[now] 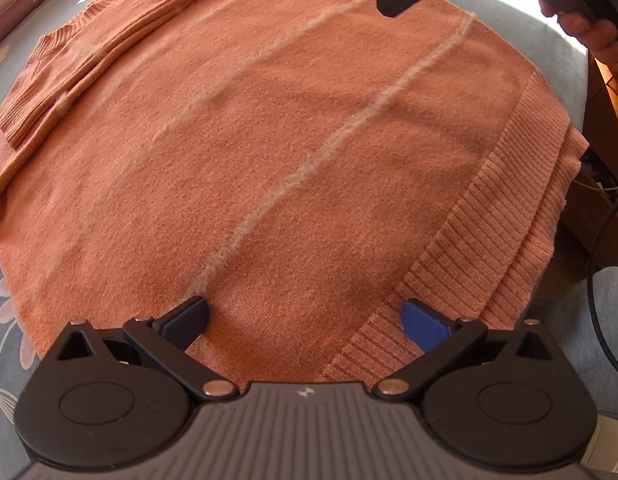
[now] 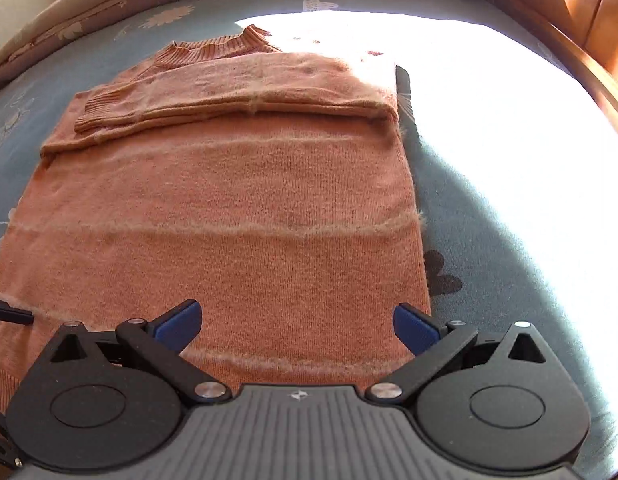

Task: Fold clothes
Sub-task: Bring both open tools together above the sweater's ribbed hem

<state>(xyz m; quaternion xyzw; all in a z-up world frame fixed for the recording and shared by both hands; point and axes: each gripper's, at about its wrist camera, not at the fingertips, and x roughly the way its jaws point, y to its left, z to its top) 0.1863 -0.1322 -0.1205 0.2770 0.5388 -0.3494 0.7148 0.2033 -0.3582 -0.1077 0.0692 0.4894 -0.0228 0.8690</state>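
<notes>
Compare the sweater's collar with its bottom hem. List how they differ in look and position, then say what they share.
1. The collar is a short curved band at the sweater's far end; the hem is a long, nearly straight band at the near end.
2. The collar stands slightly raised; the hem lies flat on the bed.
3. The folded sleeve lies just below the collar; the hem lies close to the open left tool.
Both are ribbed orange knit.

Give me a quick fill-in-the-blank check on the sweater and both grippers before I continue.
1. The orange knit sweater has pale fuzzy ____ running across it.
2. Its ribbed-cuff sleeve lies folded ____ the body.
3. The left gripper and right gripper both stand ____.
4. The sweater rests on a blue-grey ____-patterned bedspread.

Missing: stripes; across; open; flower
</notes>
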